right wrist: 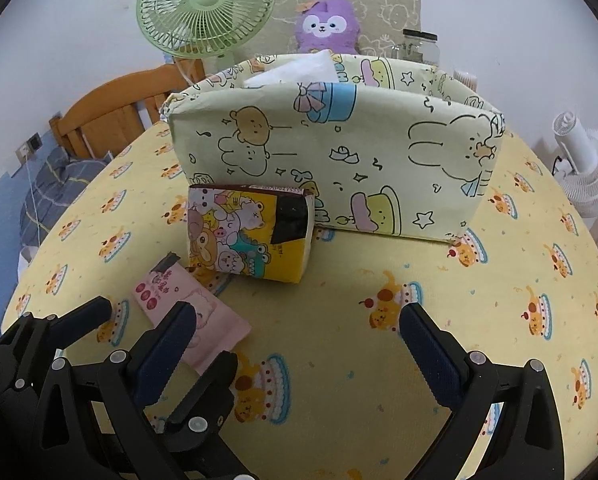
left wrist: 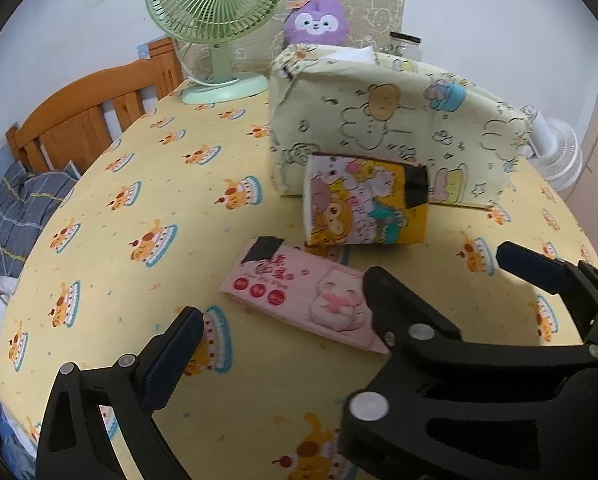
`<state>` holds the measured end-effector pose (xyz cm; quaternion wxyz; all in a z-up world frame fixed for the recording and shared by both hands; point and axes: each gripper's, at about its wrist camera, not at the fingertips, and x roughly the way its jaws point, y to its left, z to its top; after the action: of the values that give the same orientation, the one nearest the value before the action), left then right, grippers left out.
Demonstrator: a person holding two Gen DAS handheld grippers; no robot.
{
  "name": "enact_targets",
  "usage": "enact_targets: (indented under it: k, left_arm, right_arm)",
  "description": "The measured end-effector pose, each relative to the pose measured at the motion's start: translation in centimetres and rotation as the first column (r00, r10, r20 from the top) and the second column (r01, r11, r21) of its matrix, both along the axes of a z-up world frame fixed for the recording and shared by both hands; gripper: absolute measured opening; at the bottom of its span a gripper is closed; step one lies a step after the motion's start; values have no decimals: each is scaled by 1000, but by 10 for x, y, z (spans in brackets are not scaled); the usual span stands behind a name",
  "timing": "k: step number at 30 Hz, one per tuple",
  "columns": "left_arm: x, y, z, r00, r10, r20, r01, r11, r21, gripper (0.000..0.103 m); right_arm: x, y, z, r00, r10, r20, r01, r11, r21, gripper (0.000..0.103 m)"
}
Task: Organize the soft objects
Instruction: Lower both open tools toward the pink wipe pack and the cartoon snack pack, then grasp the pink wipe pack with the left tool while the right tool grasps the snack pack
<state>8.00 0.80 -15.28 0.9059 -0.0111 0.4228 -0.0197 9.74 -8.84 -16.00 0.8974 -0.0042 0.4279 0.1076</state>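
Note:
A flat pink tissue pack (left wrist: 299, 296) (right wrist: 195, 320) lies on the yellow cake-print tablecloth (left wrist: 139, 200). My left gripper (left wrist: 295, 332) is open just short of it, and its right finger is hidden behind the right gripper. A yellow cartoon tissue pack (left wrist: 363, 204) (right wrist: 251, 232) stands against a pale green fabric storage bag (left wrist: 399, 128) (right wrist: 339, 152), with something white (right wrist: 295, 70) showing at the bag's open top. My right gripper (right wrist: 299, 320) (left wrist: 455, 280) is open and empty, close beside the left one, and their fingers overlap. A purple plush (right wrist: 327, 24) sits behind the bag.
A green desk fan (left wrist: 215, 4) stands at the back left of the table and a glass jar (right wrist: 419, 46) at the back right. A white fan (right wrist: 587, 168) is off the right edge. A wooden bed frame (left wrist: 79, 120) and blue bedding (left wrist: 15, 208) lie left.

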Motion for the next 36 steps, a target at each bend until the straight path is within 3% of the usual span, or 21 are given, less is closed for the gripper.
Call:
enact_targets:
  k: [11,14,20,26,28,31,36]
  left_arm:
    - [21,-8,-1,1000,-2,-24,1,998,-60,101]
    - [25,-9,-2,1000,11,-17,-12,999,-47,98]
    - [24,-7,-3,999,39,-2,-39,999,17,81]
    - [21,0,-2,999,46,11,-46,999,17,69]
    - [20,4,-1,998,64,13,-64,998,17,55]
    - [20,9,1,998,68,5,-68,998,13,43]
    - [20,16,2,999,39,-4,-39,999,24,41]
  right_arm:
    - [16,-15,5,999,-44,-2,44,999,12,103]
    - [22,-18,5,999,-51,-3,51,999,15,103]
    - [25,-16,-1,999,-39,-14,39,999,26,103]
    - [24,-10,-2,1000,-24,-12,24,999,38,103]
    - [21,-7,1,1000,-18,-3,18,999,38,103]
    - [19,-3,4,1000,-11,9,10,999,37,103]
    - [16,6,9,999,-20,33,19,1000,23,103]
